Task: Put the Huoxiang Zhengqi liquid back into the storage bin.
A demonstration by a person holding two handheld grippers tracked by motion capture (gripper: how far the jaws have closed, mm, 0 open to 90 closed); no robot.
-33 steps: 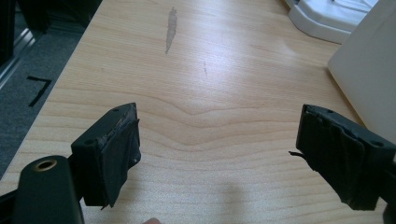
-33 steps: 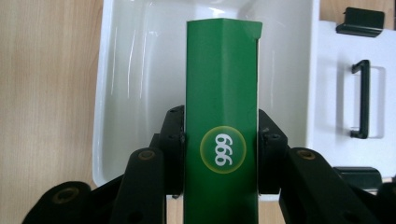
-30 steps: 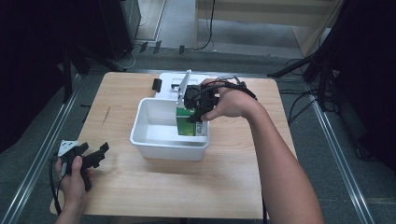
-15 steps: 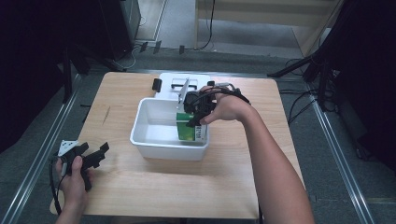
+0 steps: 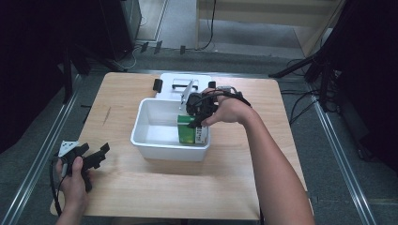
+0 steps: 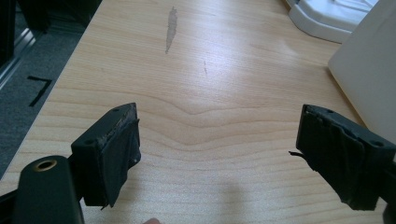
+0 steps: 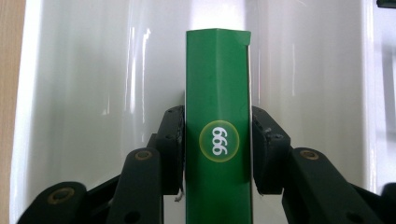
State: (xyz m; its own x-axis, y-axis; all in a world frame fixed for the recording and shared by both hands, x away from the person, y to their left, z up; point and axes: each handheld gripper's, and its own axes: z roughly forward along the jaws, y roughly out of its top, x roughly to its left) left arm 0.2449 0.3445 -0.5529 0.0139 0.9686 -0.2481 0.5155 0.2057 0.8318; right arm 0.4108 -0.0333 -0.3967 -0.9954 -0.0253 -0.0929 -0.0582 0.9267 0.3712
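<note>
Green and narrow, the tall cardboard carton (image 7: 218, 140) with a round "999" badge is pinched between the two black jaws of the right gripper (image 5: 197, 108), which press flat on its two sides. In the high view the carton (image 5: 191, 131) stands inside the white rectangular plastic tub (image 5: 155, 136), against its right-hand end, with the gripper reaching down over the rim from the far side. The tub sits near the middle of the pale wooden table (image 5: 141, 192), and a flat white tray-like piece (image 5: 185, 79) lies just behind it at the table's far edge. The left gripper (image 5: 91, 157) rests at the near left of the table in the person's left hand (image 5: 72, 180), well apart from the tub; its jaws stand wide apart with nothing but bare wood between them (image 6: 219, 135).
</note>
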